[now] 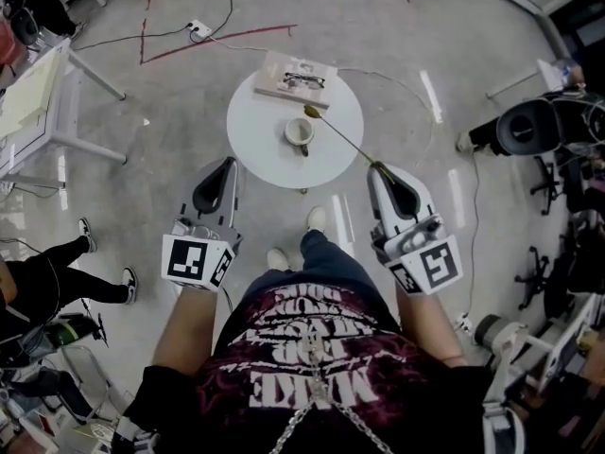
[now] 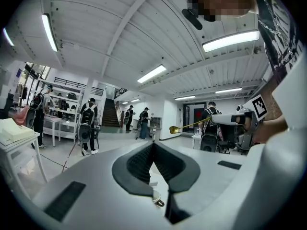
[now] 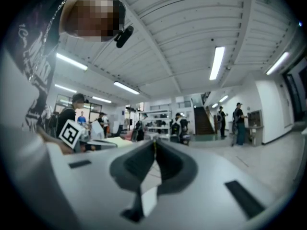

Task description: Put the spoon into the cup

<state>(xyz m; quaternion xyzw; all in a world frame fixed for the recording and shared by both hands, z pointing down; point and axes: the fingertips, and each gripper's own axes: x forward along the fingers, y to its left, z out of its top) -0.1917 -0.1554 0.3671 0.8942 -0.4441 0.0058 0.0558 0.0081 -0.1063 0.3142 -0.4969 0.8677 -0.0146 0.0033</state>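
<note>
A white cup (image 1: 300, 133) stands upright near the middle of a small round white table (image 1: 260, 149). My right gripper (image 1: 377, 166) is shut on the handle end of a long golden spoon (image 1: 340, 136). The spoon slants up and left over the table, and its bowl hovers just past the cup's far rim. In the left gripper view the spoon (image 2: 176, 129) sticks out level from the right gripper (image 2: 230, 120). My left gripper (image 1: 228, 162) hangs at the table's left front edge. Its jaws (image 2: 153, 143) meet with nothing between them. In the right gripper view only a thin golden edge shows between that gripper's pressed jaws (image 3: 154, 142).
A flat wooden board with a pair of glasses (image 1: 294, 78) lies at the table's far edge. A white desk (image 1: 38, 102) stands at the left, cables and a power strip (image 1: 198, 29) lie on the floor beyond, and office chairs (image 1: 529, 126) stand at the right. A bystander's legs (image 1: 57, 272) are at the left.
</note>
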